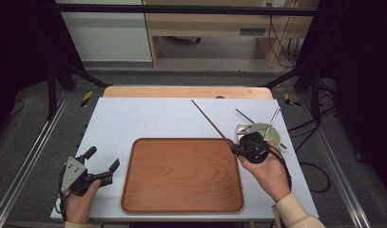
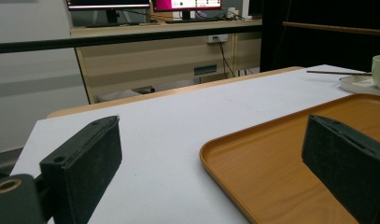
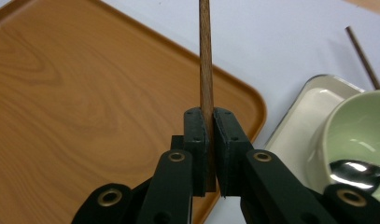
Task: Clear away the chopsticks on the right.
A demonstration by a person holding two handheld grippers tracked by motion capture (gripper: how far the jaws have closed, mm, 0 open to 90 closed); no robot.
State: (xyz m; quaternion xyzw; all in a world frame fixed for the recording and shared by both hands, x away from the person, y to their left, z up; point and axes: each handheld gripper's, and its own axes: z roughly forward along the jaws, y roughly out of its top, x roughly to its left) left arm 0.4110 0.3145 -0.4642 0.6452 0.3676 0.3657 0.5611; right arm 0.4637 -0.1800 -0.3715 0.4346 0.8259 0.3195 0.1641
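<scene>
Nearest the camera in the right gripper view, the right gripper (image 3: 209, 128) is clenched on a wooden chopstick (image 3: 205, 56), its two black jaws pressed against the stick from either side. From the high view, the chopstick (image 1: 208, 118) rises from that gripper (image 1: 236, 148) and slants away toward the far left, over the white bench (image 1: 148, 118), just off the far right corner of the brown wooden tray (image 1: 181, 175). Just beside the gripper, to its right, stands a pale green bowl (image 1: 272, 133) on a small white dish (image 3: 299, 116), with a metal spoon (image 3: 360, 169) resting in the bowl. A second chopstick (image 1: 244, 115) lies on the bench behind the bowl. At the near left of the bench, the left gripper (image 1: 104, 164) is released, its jaws spread wide with nothing between them, just beside the tray's left edge.
</scene>
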